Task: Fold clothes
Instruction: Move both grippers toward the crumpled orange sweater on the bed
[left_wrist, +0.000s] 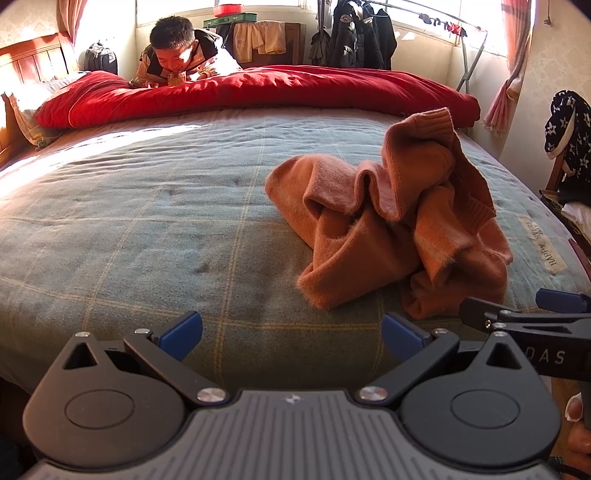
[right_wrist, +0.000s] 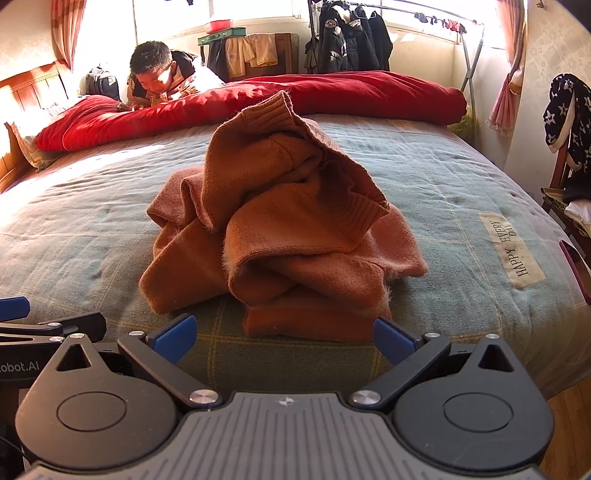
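An orange knitted sweater (left_wrist: 399, 218) lies crumpled in a heap on the blue-grey checked bedspread (left_wrist: 147, 221); the right wrist view has the sweater (right_wrist: 295, 236) straight ahead, its ribbed hem sticking up. My left gripper (left_wrist: 291, 334) is open over bare bedspread, left of and short of the heap. My right gripper (right_wrist: 284, 338) is open too, its blue pads just short of the sweater's near edge with nothing between them. The right gripper's fingers (left_wrist: 517, 314) also show at the right of the left wrist view.
A red quilt (left_wrist: 258, 92) lies rolled along the far side of the bed, with a person (left_wrist: 181, 55) leaning on it behind. A clothes rack with dark jackets (left_wrist: 358, 33) stands by the window. A chair with a star-patterned garment (left_wrist: 569, 129) stands right of the bed.
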